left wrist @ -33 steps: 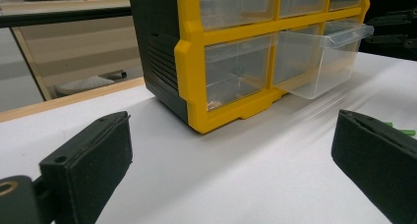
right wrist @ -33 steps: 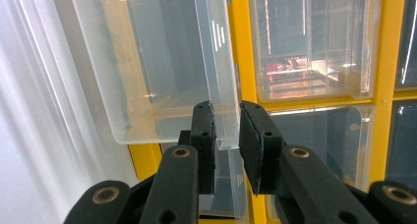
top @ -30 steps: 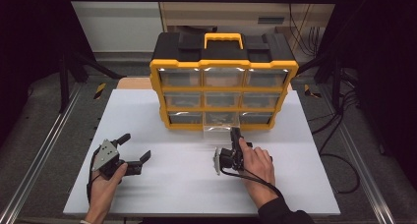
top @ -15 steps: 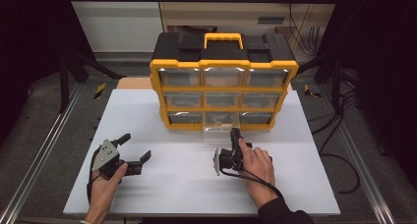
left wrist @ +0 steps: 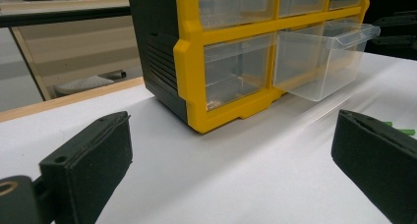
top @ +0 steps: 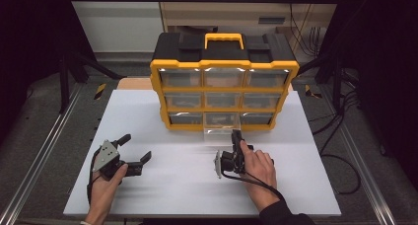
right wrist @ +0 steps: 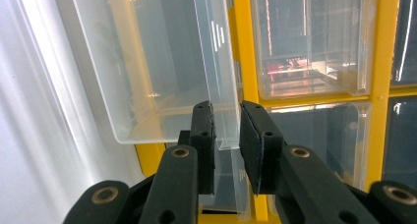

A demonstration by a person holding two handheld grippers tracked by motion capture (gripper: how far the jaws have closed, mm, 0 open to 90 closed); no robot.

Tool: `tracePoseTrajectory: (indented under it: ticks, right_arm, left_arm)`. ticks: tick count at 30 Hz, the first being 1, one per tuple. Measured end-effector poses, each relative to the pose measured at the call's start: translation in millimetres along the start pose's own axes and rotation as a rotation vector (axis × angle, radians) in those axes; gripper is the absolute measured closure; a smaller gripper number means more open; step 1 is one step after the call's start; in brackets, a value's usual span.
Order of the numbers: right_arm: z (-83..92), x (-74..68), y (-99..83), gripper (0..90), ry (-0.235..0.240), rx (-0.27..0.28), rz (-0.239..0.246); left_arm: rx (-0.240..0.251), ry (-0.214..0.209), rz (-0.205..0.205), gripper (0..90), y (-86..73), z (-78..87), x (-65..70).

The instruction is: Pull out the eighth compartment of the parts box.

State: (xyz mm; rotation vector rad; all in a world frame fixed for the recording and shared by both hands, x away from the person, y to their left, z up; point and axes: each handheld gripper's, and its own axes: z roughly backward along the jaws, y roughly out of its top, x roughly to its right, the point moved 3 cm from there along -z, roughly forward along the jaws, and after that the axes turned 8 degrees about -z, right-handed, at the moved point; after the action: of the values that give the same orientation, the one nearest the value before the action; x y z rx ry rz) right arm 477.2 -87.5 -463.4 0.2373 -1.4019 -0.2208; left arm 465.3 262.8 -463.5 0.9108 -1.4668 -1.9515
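Count: one yellow-and-black organiser cabinet on one white worktop. Nine clear drawers, three rows of three; one drawer, bottom-middle, stands pulled out. Two claws: left claw, right claw.

Lab or workshop recording bay. White bench sitting between metal floor rails; dark stands flanking it, cables trailing over grey floor, yellow-and-black parts organizer standing on the bench.
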Motion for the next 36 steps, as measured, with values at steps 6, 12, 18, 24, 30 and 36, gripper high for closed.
tracePoseTrajectory:
  ticks: [6, 12, 18, 24, 30, 36]
  right_arm:
    - [5.5, -1.3, -0.3, 75.6, 0.003, -0.001, 0.001]
    - [7.6, -1.4, -0.7, 75.2, 0.003, 0.004, 0.0]
    - [10.4, -2.8, -1.5, 74.9, 0.008, 0.002, -0.011]
    - [11.0, -2.9, -1.2, 74.3, 0.005, -0.001, -0.009]
    - [11.5, -3.1, -3.8, 54.6, 0.005, -0.01, -0.072]
    - [13.6, -1.2, -14.0, 33.1, 0.024, -0.048, -0.202]
  left_arm:
    - [-0.001, -0.001, -0.001, 1.4, -0.1, -0.3, 0.4]
    - [-0.002, -0.001, -0.001, 1.4, -0.2, -0.3, 0.3]
    - [-0.002, -0.002, -0.002, 1.4, -0.2, -0.4, 0.4]
    - [-0.003, -0.003, -0.002, 1.4, -0.2, -0.6, 0.7]
    - [-0.005, -0.003, -0.005, 1.4, -0.4, -0.8, 0.7]
    - [-0.009, -0.005, -0.009, 1.4, -0.9, -1.5, 1.0]
